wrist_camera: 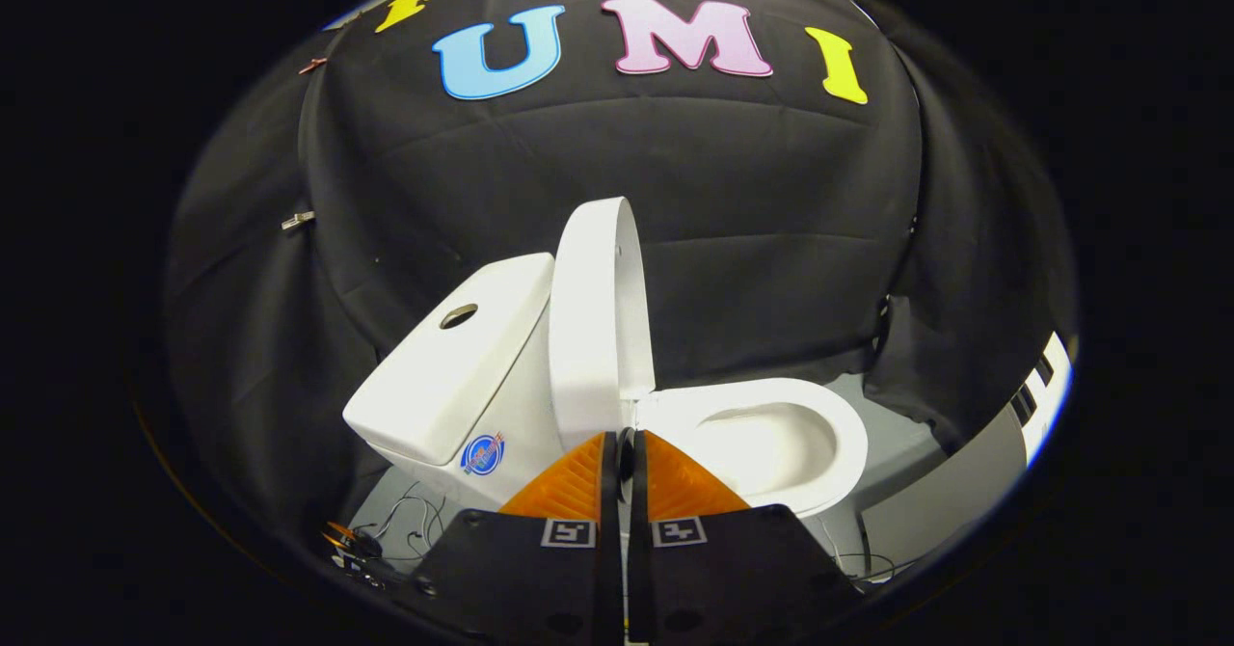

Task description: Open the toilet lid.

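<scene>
A white toilet stands just ahead of the fingers. Its lid (598, 318) is raised upright, leaning back toward the tank (453, 366), which lies to the left and has a round flush button (459, 315) on top. The seat ring and bowl (771, 434) lie uncovered to the right of the lid. My gripper (624, 442) sits below the lid's hinge end, its fingers (569, 487) pressed together with nothing held between them. The fingertips are close to the lid's base; I cannot tell whether they touch it.
Black cloth walls surround the toilet at the back and on both sides. Thin wires (405, 521) lie on the grey floor (897, 453) left of the toilet base. A white and grey panel (1032, 405) stands at the far right.
</scene>
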Tool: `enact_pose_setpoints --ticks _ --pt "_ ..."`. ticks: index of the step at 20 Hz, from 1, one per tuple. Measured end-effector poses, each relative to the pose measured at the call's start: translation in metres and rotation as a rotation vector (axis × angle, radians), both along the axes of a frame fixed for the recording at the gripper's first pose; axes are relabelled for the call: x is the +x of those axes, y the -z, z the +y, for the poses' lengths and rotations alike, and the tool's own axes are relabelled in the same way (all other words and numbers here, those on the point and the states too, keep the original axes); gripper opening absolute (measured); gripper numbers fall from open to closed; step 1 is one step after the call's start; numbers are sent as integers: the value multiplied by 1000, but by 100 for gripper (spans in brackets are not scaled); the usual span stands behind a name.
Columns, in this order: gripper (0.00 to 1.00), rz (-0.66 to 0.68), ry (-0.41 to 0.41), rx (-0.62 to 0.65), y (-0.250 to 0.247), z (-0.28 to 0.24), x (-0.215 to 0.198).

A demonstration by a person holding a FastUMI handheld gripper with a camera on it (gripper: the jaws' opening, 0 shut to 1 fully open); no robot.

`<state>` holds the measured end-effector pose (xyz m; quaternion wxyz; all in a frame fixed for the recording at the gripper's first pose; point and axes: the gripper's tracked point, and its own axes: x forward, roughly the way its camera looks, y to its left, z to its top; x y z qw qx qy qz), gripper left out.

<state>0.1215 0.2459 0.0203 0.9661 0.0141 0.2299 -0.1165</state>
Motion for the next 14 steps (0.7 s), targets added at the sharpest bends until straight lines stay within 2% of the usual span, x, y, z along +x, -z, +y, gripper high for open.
enact_pose_setpoints --ticks 4,8,14 --pt "8 -8 6 -29 3 13 4" --pt "9 -4 -25 -64 8 30 10" --pt "17 4 -44 -83 13 46 16"
